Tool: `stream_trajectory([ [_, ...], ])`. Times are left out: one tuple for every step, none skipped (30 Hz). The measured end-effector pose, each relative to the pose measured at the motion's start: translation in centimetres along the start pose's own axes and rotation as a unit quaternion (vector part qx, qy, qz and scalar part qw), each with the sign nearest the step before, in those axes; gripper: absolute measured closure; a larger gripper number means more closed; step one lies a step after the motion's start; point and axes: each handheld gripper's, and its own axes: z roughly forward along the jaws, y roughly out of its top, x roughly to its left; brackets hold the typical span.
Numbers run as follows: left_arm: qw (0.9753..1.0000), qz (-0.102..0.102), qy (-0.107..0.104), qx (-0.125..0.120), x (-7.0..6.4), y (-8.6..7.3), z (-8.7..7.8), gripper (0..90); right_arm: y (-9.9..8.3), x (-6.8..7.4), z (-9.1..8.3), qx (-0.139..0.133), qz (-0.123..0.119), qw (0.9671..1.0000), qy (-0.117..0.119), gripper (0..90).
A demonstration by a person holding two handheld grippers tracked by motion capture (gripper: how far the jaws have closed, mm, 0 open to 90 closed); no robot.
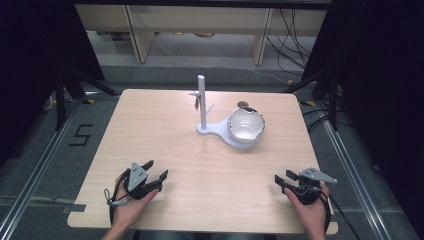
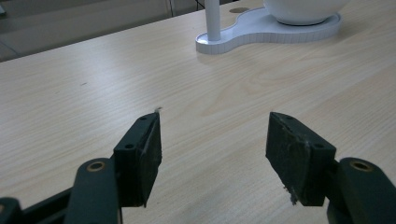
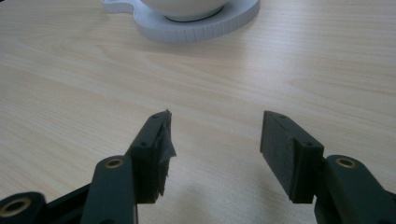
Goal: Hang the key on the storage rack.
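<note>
Nearest the camera, the left gripper [image 1: 156, 171] and right gripper [image 1: 283, 179] rest with jaws wide and empty on the bench [image 1: 165, 125]. The white stand [image 1: 218, 131] holding the bowl [image 1: 246, 123] lies beyond both, nearer the right gripper.

Black left gripper [image 1: 155, 170], black right gripper [image 1: 283, 177], grey three-cornered plates, trailing cables
</note>
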Motion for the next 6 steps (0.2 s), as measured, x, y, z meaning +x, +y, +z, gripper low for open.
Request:
stream_trajectory([
  [1.0000, 0.003, -0.001, 0.000, -0.02, 0.00, 0.01, 35.9, 0.01, 0.05, -0.03, -0.001, 0.002, 1.0000, 0.004, 44.3],
  [1.0000, 0.004, -0.002, 0.001, -0.06, 0.00, -0.01, 36.0, 0.01, 0.06, -0.05, -0.002, 0.004, 1.0000, 0.007, 44.2],
  [1.0000, 0.008, -0.003, 0.003, -0.04, 0.03, -0.01, 36.0, 0.01, 0.06, -0.04, -0.002, 0.004, 1.0000, 0.005, 44.2],
  [1.0000, 0.009, -0.003, 0.001, -0.05, 0.04, 0.05, 36.2, 0.01, 0.06, -0.04, -0.001, 0.004, 1.0000, 0.006, 44.2],
  [1.0000, 0.008, -0.003, 0.003, -0.06, 0.04, 0.01, 36.2, 0.00, 0.01, 0.00, 0.001, 0.000, 1.0000, 0.001, 44.2],
  [1.0000, 0.008, -0.003, 0.003, -0.05, 0.04, 0.01, 36.4, 0.00, 0.06, -0.02, 0.002, 0.003, 1.0000, 0.005, 44.2],
])
